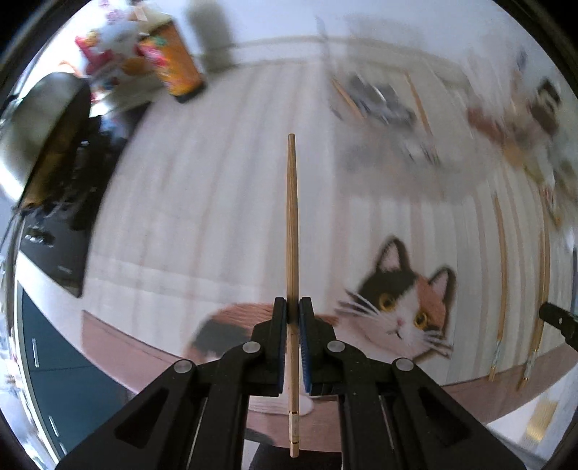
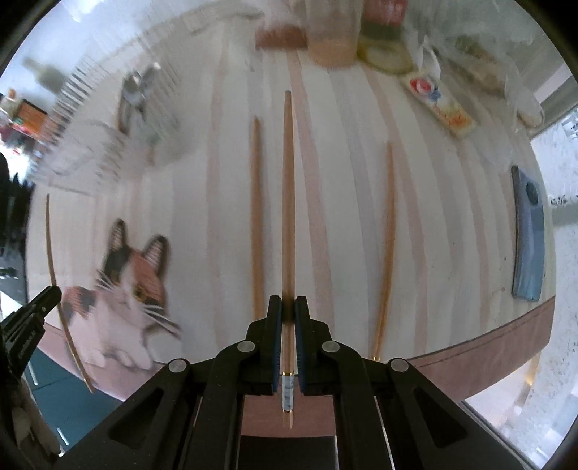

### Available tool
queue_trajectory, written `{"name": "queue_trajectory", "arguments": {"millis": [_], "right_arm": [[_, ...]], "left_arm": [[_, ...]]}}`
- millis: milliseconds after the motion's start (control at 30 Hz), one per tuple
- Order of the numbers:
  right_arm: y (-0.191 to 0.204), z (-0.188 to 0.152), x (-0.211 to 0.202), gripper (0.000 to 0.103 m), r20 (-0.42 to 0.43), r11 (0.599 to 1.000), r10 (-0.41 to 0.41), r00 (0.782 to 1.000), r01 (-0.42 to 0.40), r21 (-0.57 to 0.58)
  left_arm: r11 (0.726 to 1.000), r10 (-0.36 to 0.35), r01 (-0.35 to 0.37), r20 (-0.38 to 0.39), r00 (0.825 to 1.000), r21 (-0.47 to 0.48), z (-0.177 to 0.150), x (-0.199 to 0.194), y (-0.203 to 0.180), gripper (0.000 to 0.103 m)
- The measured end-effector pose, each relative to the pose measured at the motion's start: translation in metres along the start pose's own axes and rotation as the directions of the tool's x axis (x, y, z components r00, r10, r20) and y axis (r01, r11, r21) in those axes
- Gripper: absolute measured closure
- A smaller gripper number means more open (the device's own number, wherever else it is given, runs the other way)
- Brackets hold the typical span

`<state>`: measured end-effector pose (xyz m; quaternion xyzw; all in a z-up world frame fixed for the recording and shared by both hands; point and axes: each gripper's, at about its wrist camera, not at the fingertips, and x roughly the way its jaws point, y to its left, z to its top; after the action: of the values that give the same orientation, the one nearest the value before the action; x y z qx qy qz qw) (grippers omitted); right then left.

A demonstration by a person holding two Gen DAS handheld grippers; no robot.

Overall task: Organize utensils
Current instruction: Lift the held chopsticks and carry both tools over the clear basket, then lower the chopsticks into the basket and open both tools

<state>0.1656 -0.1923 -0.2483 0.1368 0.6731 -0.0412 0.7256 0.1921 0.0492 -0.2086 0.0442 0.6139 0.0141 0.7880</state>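
My left gripper is shut on a plain wooden chopstick that points straight ahead, above a striped placemat with a calico cat picture. My right gripper is shut on another chopstick with a blue-and-white patterned end. Two more chopsticks lie on the mat, one on each side of the held one. In the left wrist view, two chopsticks show at the far right beside the right gripper's tip. The left gripper shows at the right wrist view's left edge.
A blurred pile of utensils lies at the mat's far side. An orange box and a metal pot stand at the left. A blue phone, a flat packet and a glass cup border the mat.
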Motion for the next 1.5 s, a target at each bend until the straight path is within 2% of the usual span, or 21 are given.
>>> {"name": "queue_trajectory", "arguments": {"millis": [267, 433, 467, 567, 633, 733, 833, 1033, 1133, 1367, 1467, 1500], "right_arm": [[0.023, 0.048, -0.062, 0.096, 0.117, 0.99, 0.134, 0.984, -0.129, -0.048], [0.052, 0.087, -0.084, 0.096, 0.156, 0.971, 0.233, 0.96, -0.223, -0.082], [0.058, 0.096, -0.088, 0.096, 0.164, 0.966, 0.255, 0.953, -0.243, -0.087], [0.079, 0.131, -0.09, 0.096, 0.16, 0.951, 0.305, 0.939, -0.292, -0.1], [0.089, 0.151, -0.085, 0.096, 0.149, 0.946, 0.321, 0.935, -0.309, -0.102], [0.107, 0.181, -0.071, 0.096, 0.132, 0.948, 0.311, 0.941, -0.298, -0.114], [0.112, 0.198, -0.053, 0.096, 0.105, 0.953, 0.295, 0.95, -0.284, -0.103], [0.114, 0.214, -0.018, 0.096, 0.047, 0.964, 0.256, 0.966, -0.251, -0.091], [0.117, 0.216, -0.006, 0.096, 0.032, 0.967, 0.239, 0.971, -0.235, -0.095], [0.118, 0.209, -0.004, 0.095, 0.027, 0.968, 0.231, 0.973, -0.227, -0.109], [0.112, 0.203, -0.012, 0.095, 0.036, 0.967, 0.243, 0.969, -0.238, -0.094], [0.11, 0.201, -0.015, 0.095, 0.042, 0.967, 0.245, 0.969, -0.24, -0.089]], "left_arm": [[0.998, -0.008, 0.017, 0.131, 0.991, -0.067, 0.039, -0.066, 0.038, 0.099], [0.99, -0.101, 0.116, 0.173, 0.98, -0.078, 0.087, -0.094, 0.032, 0.099], [0.99, -0.11, 0.122, 0.159, 0.981, -0.072, 0.099, -0.096, 0.028, 0.099], [0.979, -0.188, 0.197, 0.144, 0.972, -0.051, 0.136, -0.093, 0.009, 0.099], [0.974, -0.22, 0.225, 0.123, 0.968, -0.031, 0.161, -0.087, -0.005, 0.099], [0.965, -0.262, 0.263, 0.048, 0.964, -0.011, 0.19, -0.061, -0.023, 0.099], [0.962, -0.273, 0.273, -0.025, 0.962, 0.009, 0.21, -0.032, -0.036, 0.099], [0.956, -0.288, 0.294, -0.153, 0.945, 0.017, 0.22, 0.013, -0.045, 0.098], [0.968, -0.245, 0.25, -0.182, 0.952, 0.003, 0.221, 0.021, -0.041, 0.097], [0.979, -0.205, 0.205, -0.1, 0.974, -0.013, 0.213, -0.001, -0.027, 0.094], [0.988, -0.156, 0.155, -0.059, 0.986, -0.013, 0.209, -0.01, -0.022, 0.082], [0.989, -0.145, 0.145, -0.044, 0.988, -0.012, 0.205, -0.014, -0.021, 0.074]]}}
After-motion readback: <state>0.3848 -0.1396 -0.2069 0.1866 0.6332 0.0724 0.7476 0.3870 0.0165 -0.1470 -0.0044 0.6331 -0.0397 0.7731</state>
